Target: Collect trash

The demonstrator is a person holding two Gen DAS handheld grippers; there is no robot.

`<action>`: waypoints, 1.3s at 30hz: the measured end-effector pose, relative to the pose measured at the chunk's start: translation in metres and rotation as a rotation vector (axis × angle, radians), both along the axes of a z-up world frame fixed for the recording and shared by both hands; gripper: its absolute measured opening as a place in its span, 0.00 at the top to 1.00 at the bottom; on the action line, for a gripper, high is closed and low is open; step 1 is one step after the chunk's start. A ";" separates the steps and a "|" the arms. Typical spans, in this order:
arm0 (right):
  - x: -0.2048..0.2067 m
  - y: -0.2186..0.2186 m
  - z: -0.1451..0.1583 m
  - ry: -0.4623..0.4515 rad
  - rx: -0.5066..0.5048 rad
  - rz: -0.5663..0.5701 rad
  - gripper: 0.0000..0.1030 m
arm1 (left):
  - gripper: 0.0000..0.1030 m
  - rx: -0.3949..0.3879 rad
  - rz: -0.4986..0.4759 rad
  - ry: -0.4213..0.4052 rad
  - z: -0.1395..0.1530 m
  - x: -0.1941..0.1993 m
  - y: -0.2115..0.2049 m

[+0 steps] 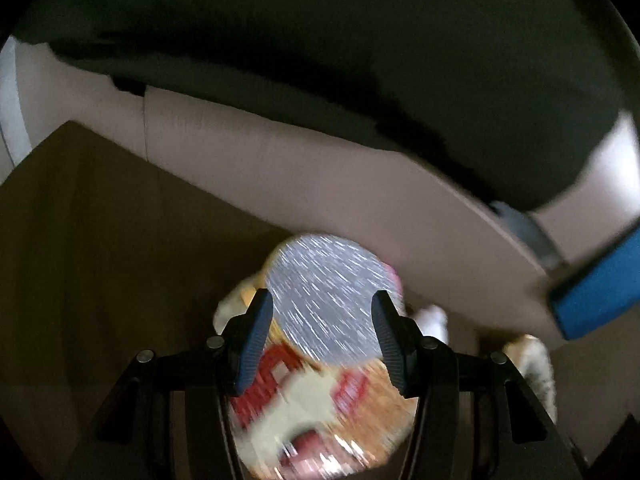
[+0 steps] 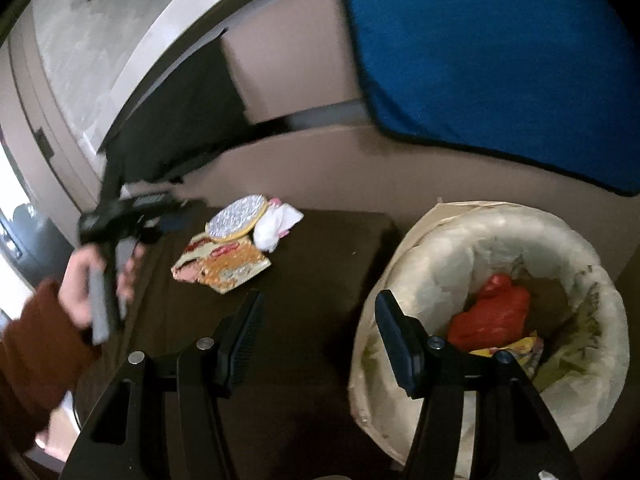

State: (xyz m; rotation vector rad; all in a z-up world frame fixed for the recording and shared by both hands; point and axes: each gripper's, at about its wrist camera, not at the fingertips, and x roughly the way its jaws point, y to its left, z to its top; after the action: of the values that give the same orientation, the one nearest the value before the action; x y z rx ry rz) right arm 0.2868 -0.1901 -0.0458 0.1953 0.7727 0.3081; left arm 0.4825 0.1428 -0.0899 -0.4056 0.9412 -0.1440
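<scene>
Jaws of both grippers, left (image 1: 322, 344) and right (image 2: 320, 340), gape, seemingly empty, above blurred wrappers (image 2: 222, 266)

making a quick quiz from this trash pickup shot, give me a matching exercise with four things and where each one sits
Things:
1. foil lid
2. white tissue
3. red bag
4. blue cloth

Places:
A. inside the lined bin
B. draped over the tan surface behind the table
C. on the dark table, right of the foil lid
D. on the dark table, at the far edge of the printed wrapper

Pairs: 1-D, 2-C, 3-A, 4-B
</scene>
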 end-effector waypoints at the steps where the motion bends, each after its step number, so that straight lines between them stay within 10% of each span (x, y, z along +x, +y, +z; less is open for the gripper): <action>1: 0.000 0.004 -0.003 0.003 -0.017 0.007 0.46 | 0.49 0.009 0.004 0.014 -0.004 0.008 0.001; 10: 0.014 0.007 -0.025 0.069 -0.038 0.015 0.46 | 0.66 0.056 -0.087 0.107 -0.033 0.031 -0.002; 17: 0.037 0.021 -0.025 0.076 0.014 0.038 0.46 | 0.67 0.164 -0.230 0.084 -0.027 -0.030 -0.022; 25: 0.038 0.061 -0.025 0.070 -0.001 0.125 0.46 | 0.67 0.102 -0.320 0.104 -0.023 -0.126 -0.013; 39: 0.079 0.113 -0.028 0.067 0.050 0.195 0.46 | 0.66 -0.019 -0.071 -0.071 0.021 -0.195 0.051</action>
State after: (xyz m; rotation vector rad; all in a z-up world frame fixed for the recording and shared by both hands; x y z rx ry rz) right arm 0.3662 -0.0767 -0.0733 0.1783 0.8531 0.5079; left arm 0.2876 0.1937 -0.0689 -0.3828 0.8852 -0.2310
